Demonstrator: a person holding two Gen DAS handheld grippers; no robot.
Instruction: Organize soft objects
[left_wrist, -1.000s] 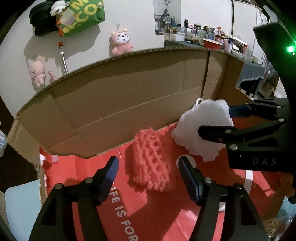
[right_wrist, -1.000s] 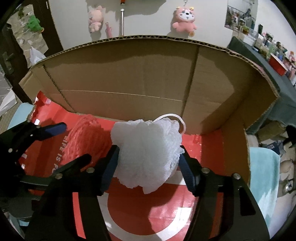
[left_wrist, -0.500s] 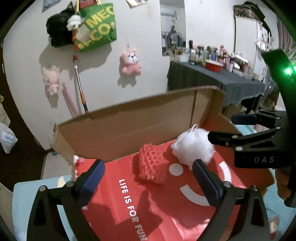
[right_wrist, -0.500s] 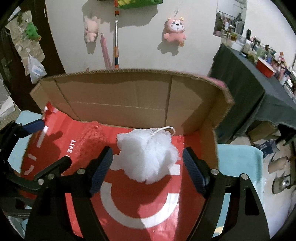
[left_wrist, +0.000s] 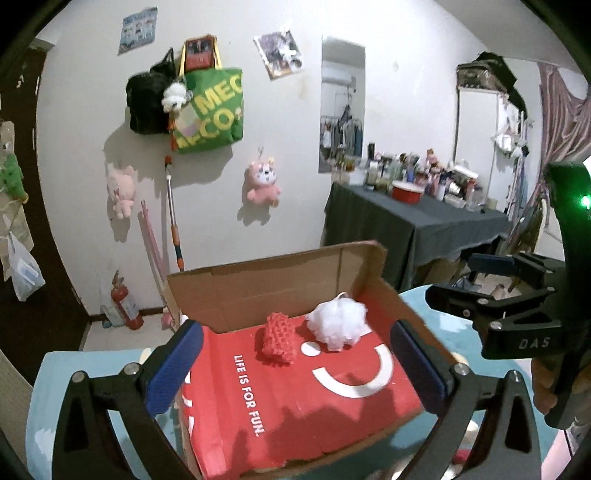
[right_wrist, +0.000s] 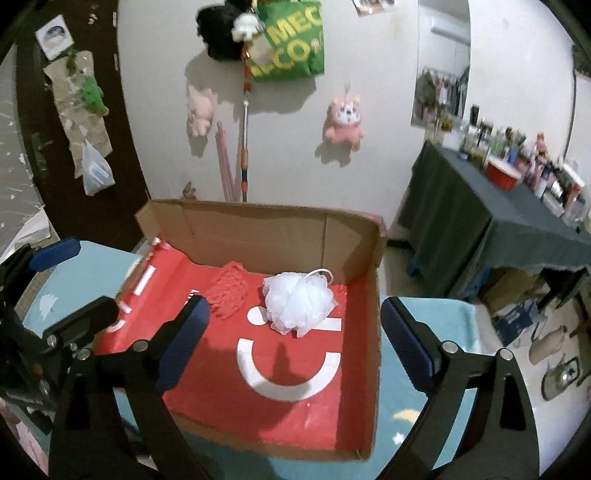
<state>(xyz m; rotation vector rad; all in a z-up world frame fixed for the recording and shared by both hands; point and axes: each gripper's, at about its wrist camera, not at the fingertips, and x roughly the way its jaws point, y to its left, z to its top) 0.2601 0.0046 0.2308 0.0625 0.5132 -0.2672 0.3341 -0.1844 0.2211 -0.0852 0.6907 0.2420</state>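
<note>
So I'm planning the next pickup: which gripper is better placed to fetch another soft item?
Either, barely. Left gripper and right gripper are both open and empty, jaws just opened, above the box holding the red sponge and white pouf. No loose item shows.

Cardboard box (left_wrist: 266, 291): near rim cut by the bottom edge in the left wrist view; its left wall sits behind the left gripper's (left_wrist: 295, 369) finger.

White puff (right_wrist: 297, 301) covers part of the white print on the box floor.

Red mesh roll (right_wrist: 229, 291): near end partly behind the right gripper's (right_wrist: 295, 339) left finger in the right wrist view.

Dark-clothed side table (left_wrist: 406, 229): bottles and jars on it blurred, too small to name.

Wall posters: print unreadable.

Green bag (right_wrist: 291, 48): lettering partly covered by a hanging toy, top cut by the frame in the right wrist view.

Hand at the right edge of the left wrist view: mostly hidden behind the other gripper's body.
</note>
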